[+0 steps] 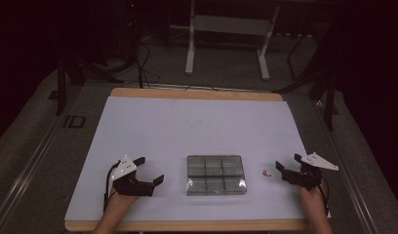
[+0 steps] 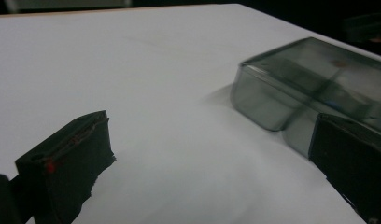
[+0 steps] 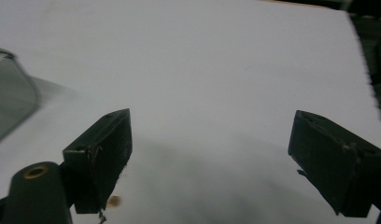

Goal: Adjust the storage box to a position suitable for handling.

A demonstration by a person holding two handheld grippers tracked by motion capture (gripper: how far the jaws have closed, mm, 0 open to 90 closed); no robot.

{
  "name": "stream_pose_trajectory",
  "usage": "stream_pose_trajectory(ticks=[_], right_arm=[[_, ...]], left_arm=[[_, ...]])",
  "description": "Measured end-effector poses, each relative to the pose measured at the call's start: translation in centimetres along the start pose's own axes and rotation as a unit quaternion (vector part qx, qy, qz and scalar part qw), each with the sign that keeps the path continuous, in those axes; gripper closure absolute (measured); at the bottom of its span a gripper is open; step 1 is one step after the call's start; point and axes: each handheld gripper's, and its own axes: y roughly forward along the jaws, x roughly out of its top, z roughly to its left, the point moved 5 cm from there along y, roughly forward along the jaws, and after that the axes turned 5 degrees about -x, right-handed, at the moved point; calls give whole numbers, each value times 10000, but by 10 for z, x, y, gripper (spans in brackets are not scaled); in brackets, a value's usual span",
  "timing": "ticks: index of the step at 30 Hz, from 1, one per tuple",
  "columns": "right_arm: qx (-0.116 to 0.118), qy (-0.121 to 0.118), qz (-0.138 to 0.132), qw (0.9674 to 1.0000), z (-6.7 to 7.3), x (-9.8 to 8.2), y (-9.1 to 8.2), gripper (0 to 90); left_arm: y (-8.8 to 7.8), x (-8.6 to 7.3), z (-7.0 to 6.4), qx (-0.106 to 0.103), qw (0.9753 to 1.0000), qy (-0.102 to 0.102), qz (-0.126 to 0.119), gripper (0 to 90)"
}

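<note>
1. The left gripper (image 1: 149,171) sits near the desk's front edge, toward the front-left corner, held in the person's left hand (image 1: 120,200). Its jaws stand wide apart with bare white surface between them; they hold nothing and touch nothing.
2. In the left gripper view, the left gripper (image 2: 212,154) looks across the desk (image 2: 146,70) with the compartment box (image 2: 314,86) just ahead of one jaw. That jaw overlaps the box's near end in the picture; I cannot tell whether it touches.
3. The right gripper (image 1: 288,167) sits near the front-right corner, held in the right hand (image 1: 311,197). Its jaws are also spread wide and empty.
4. In the right gripper view, the right gripper (image 3: 209,154) faces open white surface, and a corner of the box (image 3: 11,100) shows at that picture's left edge, well apart from the jaws.
5. The compartment box (image 1: 216,174), smoky clear plastic with a grid of six cells and its lid down, lies flat in the middle of the desk's front half, between the two grippers and close to the front edge.
6. A small reddish piece (image 1: 266,172) lies on the desk between the box and the right gripper, nearer the gripper.
7. The desk (image 1: 197,122) is bare behind the box all the way to the far edge, and both side margins are open. The wooden rim shows along the far and front edges.
</note>
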Motion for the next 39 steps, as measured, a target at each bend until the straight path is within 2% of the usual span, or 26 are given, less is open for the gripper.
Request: stream_pose_trajectory(ticks=[1, 3, 5, 6, 8, 9, 10, 11, 13, 14, 16, 17, 18, 20, 21, 23, 24, 25, 26, 29, 31, 32, 33, 35, 36, 39], right_arm=[[190, -57, 32, 9998, 6, 3, 0, 137], [626, -62, 13, 9980, 15, 6, -1, 133], [958, -82, -47, 9954, 24, 9, -1, 135], [1065, -138, -66, 9942, 29, 10, 0, 138], [1301, -267, -47, 9911, 38, 10, 2, 140], [1301, -267, -47, 9911, 38, 10, 2, 140], [1510, -462, -69, 9874, 48, 10, 4, 176], [1649, -542, -75, 9848, 53, 10, 5, 196], [1920, -621, -41, 9794, 62, 9, 6, 233], [1920, -621, -41, 9794, 62, 9, 6, 233], [2185, -903, 26, 9717, 71, 6, 8, 319], [2277, -973, 68, 9688, 74, 4, 9, 357], [2349, -1020, 103, 9666, 76, 3, 9, 388], [2474, -1138, 155, 9621, 79, 0, 11, 522], [2545, -1206, 139, 9594, 81, -2, 11, 537], [2613, -1333, 195, 9558, 84, -4, 10, 675], [2661, -1397, 194, 9536, 86, -4, 9, 705], [2736, -1443, 214, 9507, 88, -4, 8, 753], [2792, -1502, 252, 9481, 90, -5, 8, 796], [2904, -1618, 299, 9427, 94, -7, 7, 887], [2931, -1629, 296, 9416, 95, -7, 7, 897], [2988, -1639, 306, 9397, 97, -7, 6, 899], [3046, -1696, 342, 9366, 99, -8, 5, 900], [3089, -1741, 375, 9343, 100, -9, 5, 900], [3141, -1727, 379, 9328, 100, -9, 4, 900], [3173, -1746, 392, 9313, 101, -10, 3, 900]], left_arm=[[3, 2, -2, -154, 9999, 12, 45, 2], [5, 3, -4, -304, 9994, 91, 160, 2], [8, 5, -5, -352, 9989, 143, 263, 2], [10, 6, -7, -462, 9983, 153, 316, 2], [13, 6, -9, -456, 9978, 255, 419, 3], [13, 6, -9, -456, 9978, 255, 419, 3], [15, 8, -14, -633, 9964, 303, 477, 27], [16, 9, -16, -642, 9961, 374, 485, 77], [18, 10, -19, -783, 9949, 396, 493, 93], [18, 10, -19, -783, 9949, 396, 493, 146], [23, 11, -21, -857, 9937, 423, 584, 167], [24, 11, -21, -864, 9935, 430, 603, 194], [25, 11, -22, -929, 9929, 424, 616, 256], [29, 10, -25, -1014, 9906, 491, 777, 347], [31, 8, -26, -1069, 9891, 544, 858, 404], [34, 5, -28, -1154, 9864, 589, 1016, 529], [36, 3, -30, -1216, 9838, 669, 1135, 576], [37, 1, -31, -1185, 9823, 766, 1228, 625], [38, 1, -32, -1253, 9810, 792, 1251, 670], [39, 0, -35, -1310, 9785, 878, 1331, 766], [40, 0, -36, -1345, 9775, 903, 1349, 832], [41, 2, -39, -1364, 9767, 967, 1349, 832], [42, 2, -40, -1408, 9754, 1005, 1367, 873], [43, 2, -42, -1455, 9741, 1028, 1396, 900], [44, 2, -44, -1491, 9730, 1061, 1409, 900], [48, 2, -47, -1529, 9713, 1096, 1452, 900]])
